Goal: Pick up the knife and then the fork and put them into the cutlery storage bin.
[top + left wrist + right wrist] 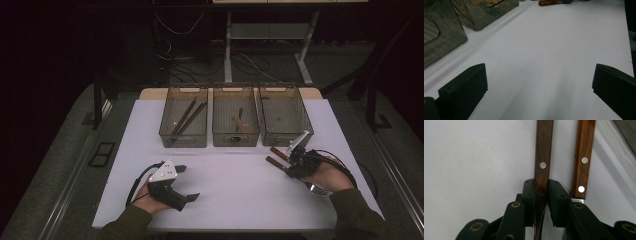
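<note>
White desk (235,185): my right gripper (541,192) jaws clamp a riveted brown wooden handle (543,152), likely for binning; left gripper (180,182) jaws apart, empty.

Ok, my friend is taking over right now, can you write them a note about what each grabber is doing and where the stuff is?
Right gripper: shut on one wooden-handled utensil, on the white table near the right-hand bin.
A second wooden-handled utensil lies free just beside it.
Left gripper: open, holding nothing, low over bare table.
Three clear smoky plastic bins stand in a row at the back; the left and middle ones already hold long wooden-handled pieces.
Probably left: binning these two.
</note>
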{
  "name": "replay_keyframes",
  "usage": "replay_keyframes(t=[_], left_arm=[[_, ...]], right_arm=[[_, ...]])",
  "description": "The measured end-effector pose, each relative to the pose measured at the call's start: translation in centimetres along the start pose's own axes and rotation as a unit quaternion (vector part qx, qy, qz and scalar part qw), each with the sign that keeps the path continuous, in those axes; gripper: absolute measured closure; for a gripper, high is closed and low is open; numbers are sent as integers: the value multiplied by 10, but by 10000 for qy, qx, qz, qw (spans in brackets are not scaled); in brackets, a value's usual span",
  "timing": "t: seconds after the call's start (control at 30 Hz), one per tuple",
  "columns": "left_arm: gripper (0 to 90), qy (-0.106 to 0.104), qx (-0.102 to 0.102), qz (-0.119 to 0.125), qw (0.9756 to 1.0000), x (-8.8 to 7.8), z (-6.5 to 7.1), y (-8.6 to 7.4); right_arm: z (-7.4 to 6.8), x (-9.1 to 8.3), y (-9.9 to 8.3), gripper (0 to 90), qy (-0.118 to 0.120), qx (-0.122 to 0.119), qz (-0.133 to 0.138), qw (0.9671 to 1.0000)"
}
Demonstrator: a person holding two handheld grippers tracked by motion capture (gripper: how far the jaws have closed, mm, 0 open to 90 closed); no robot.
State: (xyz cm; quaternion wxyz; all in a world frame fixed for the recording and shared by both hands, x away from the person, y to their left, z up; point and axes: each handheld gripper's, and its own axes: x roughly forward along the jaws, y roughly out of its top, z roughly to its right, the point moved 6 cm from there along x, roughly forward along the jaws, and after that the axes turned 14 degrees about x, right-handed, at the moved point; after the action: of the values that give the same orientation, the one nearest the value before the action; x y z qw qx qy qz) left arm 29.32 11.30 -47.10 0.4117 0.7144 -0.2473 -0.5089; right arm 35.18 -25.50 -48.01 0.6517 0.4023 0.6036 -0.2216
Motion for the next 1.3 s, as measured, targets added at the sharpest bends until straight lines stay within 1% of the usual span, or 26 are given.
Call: replay_keyframes(t=[0.03, 0.1, 0.17, 0.27, 0.3, 0.43, 0.47, 0.5, 0.53, 0.63, 0.7, 0.8, 0.83, 0.93, 1.1, 1.13, 1.3], left_arm=[[0, -1, 2, 4, 10000, 0, 0, 0], [0, -2, 12, 12, 10000, 0, 0, 0], [0, -7, 21, 15, 10000, 0, 0, 0], [0, -9, 5, 25, 10000, 0, 0, 0], [0, 1, -32, 52, 10000, 0, 0, 1], [0, -1, -24, 54, 10000, 0, 0, 1], [0, 0, -26, 52, 10000, 0, 0, 1], [0, 0, -25, 50, 10000, 0, 0, 1], [0, 2, -24, 51, 10000, 0, 0, 1], [0, 5, -12, 50, 10000, 0, 0, 1], [0, 3, -11, 56, 10000, 0, 0, 1], [0, 3, -6, 70, 10000, 0, 0, 1], [0, 2, -2, 70, 10000, -1, 0, 1], [0, 3, -6, 73, 10000, 0, 0, 1], [0, -1, -5, 67, 10000, 0, 1, 1], [0, 0, -11, 69, 10000, 0, 1, 1], [0, 0, -7, 73, 10000, 0, 0, 1]], right_arm=[[0, 0, 2, 762, 3, -29, -160, 9999], [1, 1, 6, 769, -13, -80, -394, 9992], [2, 1, 8, 773, -23, -25, -514, 9987], [2, 1, 9, 774, -12, -38, -553, 9985], [2, 1, 10, 773, -47, -40, -527, 9986], [3, -4, 11, 773, -63, -5, -453, 9990], [4, -7, 13, 773, -82, -42, -376, 9993], [4, -11, 14, 774, -53, -10, -337, 9994], [4, -15, 16, 775, -70, -39, -297, 9995], [4, -29, 22, 777, -43, -21, -168, 9998], [6, -37, 27, 777, -81, -2, -33, 10000], [6, -46, 32, 777, 40, 55, 179, 9998], [7, -49, 33, 777, 62, 120, 249, 9996], [9, -54, 35, 777, 104, 185, 435, 9988], [17, -68, 40, 778, 139, 312, 777, 9964], [18, -71, 41, 777, 160, 371, 847, 9956], [28, -91, 50, 777, 162, 457, 1247, 9910]])
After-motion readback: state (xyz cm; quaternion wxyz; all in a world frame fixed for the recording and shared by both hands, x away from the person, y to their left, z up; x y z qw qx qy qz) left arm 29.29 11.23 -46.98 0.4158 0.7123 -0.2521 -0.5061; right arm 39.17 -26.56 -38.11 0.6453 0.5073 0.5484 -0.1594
